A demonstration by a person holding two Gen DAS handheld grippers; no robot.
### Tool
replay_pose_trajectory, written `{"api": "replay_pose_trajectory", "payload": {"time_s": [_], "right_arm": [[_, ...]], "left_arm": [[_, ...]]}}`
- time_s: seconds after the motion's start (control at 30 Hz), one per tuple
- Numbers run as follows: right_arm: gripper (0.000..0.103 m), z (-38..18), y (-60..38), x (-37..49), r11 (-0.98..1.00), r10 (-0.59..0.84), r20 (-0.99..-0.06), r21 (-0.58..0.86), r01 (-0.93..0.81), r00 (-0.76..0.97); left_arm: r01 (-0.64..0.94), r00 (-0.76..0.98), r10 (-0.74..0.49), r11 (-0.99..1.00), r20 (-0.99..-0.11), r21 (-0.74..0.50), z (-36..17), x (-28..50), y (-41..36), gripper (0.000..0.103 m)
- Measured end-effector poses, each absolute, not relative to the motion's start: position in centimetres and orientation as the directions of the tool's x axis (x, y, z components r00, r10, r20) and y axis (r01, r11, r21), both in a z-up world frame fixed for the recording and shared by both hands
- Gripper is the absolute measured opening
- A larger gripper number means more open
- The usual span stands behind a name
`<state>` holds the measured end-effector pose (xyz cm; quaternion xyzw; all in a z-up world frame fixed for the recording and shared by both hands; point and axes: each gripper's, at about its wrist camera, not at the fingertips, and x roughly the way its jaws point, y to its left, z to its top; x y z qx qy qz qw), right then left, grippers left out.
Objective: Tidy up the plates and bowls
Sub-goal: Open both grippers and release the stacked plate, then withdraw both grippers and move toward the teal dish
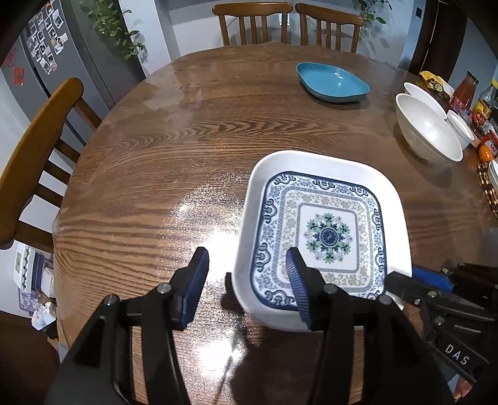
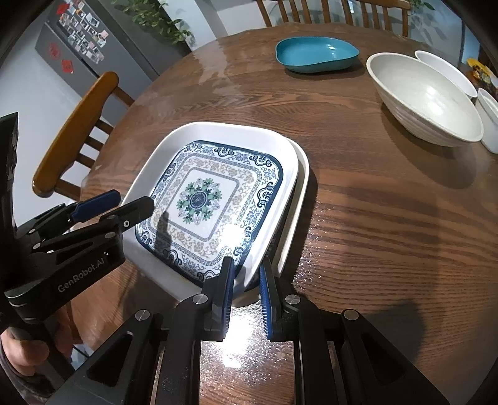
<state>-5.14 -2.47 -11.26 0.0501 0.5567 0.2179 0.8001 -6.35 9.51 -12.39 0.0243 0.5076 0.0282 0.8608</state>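
A square white plate with a blue floral pattern [image 1: 323, 218] [image 2: 214, 190] rests on a plain white plate [image 2: 303, 174] near the front of the round wooden table [image 1: 174, 149]. My left gripper [image 1: 246, 253] [image 2: 132, 201] is open and straddles the patterned plate's left rim, one finger outside and one over the plate, with neither pad pressing it. My right gripper [image 2: 246, 263] [image 1: 404, 275] is shut on the patterned plate's near right rim. A teal dish [image 1: 333, 82] [image 2: 316, 54] lies at the far side. A large white bowl [image 1: 426, 131] [image 2: 426, 96] sits to the right.
Smaller white bowls [image 1: 426, 93] [image 2: 448, 71] stand behind and beside the large bowl. Sauce bottles and jars [image 1: 467, 93] crowd the table's right edge. Wooden chairs [image 1: 37, 155] [image 1: 255, 21] ring the table, and a grey fridge [image 1: 59, 53] stands at the back left.
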Motion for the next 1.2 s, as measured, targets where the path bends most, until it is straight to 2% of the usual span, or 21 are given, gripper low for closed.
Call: {"api": "replay_pose_trajectory", "payload": {"time_s": [0.1,0.17,0.27,0.3,0.9,1.03,1.2], "right_arm": [[0.015,-10.9,-3.0,-5.1,0.904,0.403,-0.866,0.325,-0.279,0.298],[0.017,-10.6,-3.4,-5.2,0.909,0.392,-0.866,0.315,-0.271,0.310],[0.032,-10.4,-3.8,-5.3,0.912,0.393,-0.862,0.321,-0.256,0.321],[0.033,-10.3,-3.9,-5.3,0.909,0.400,-0.857,0.329,-0.255,0.323],[0.034,-8.2,-4.3,-6.3,0.903,0.416,-0.829,0.330,-0.273,0.374],[0.034,-7.2,-4.8,-6.2,0.911,0.402,-0.823,0.315,-0.268,0.400],[0.034,-5.2,-5.4,-5.9,0.924,0.369,-0.813,0.271,-0.269,0.450]], "left_arm": [[-0.029,0.487,0.073,0.997,-0.871,0.067,-12.2,-6.4,9.7,0.060],[-0.031,0.490,0.074,0.997,-0.869,0.067,-12.1,-6.4,9.8,0.061],[-0.031,0.493,0.072,0.997,-0.867,0.065,-11.9,-6.5,9.7,0.062],[-0.031,0.494,0.071,0.997,-0.867,0.065,-11.9,-6.5,9.7,0.062],[-0.025,0.506,0.045,0.999,-0.861,0.037,-10.3,-6.8,8.8,0.067],[-0.010,0.514,0.024,1.000,-0.857,0.022,-9.5,-6.6,8.2,0.074],[0.018,0.536,-0.009,1.000,-0.844,0.001,-7.4,-6.2,7.2,0.074]]}}
